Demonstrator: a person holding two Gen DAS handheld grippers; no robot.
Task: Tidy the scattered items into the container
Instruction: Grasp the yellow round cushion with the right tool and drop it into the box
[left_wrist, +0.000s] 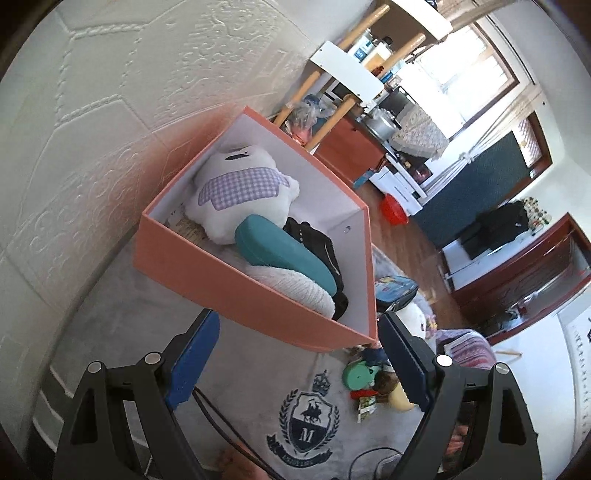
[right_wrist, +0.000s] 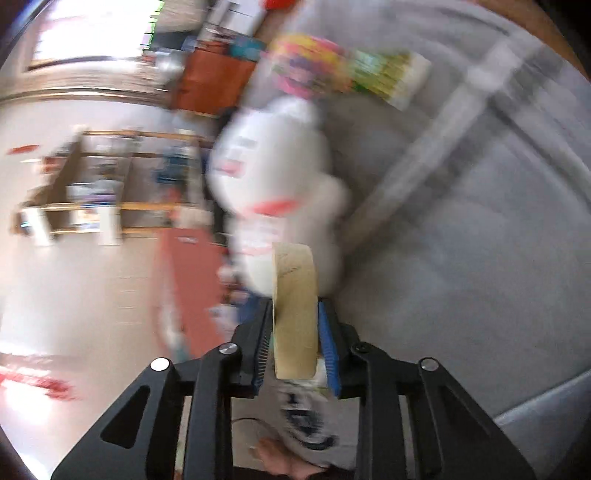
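Tape roll (right_wrist: 293, 310), cream, papery, ring-shaped, standing on edge between the blue ribbed pads (right_wrist: 330, 350) of the right claw (right_wrist: 295, 347); clenched on its flat sides, curved band facing the camera, axis running across from pad to pad. Blurred white plush (right_wrist: 273, 184) just beyond, on grey fleecy bedding (right_wrist: 461, 240). Salmon cardboard box (left_wrist: 207, 273), rectangular, white inside, against the embossed wall (left_wrist: 110, 92) at the bed's far edge; inside, white plush with lilac gingham (left_wrist: 240, 188), smooth teal case (left_wrist: 284, 251), black pouch (left_wrist: 314, 240). Left claw (left_wrist: 299, 354) released, gaping before the box's near wall. Green reel (left_wrist: 360, 374) lying on the crest-printed blanket (left_wrist: 306, 428).
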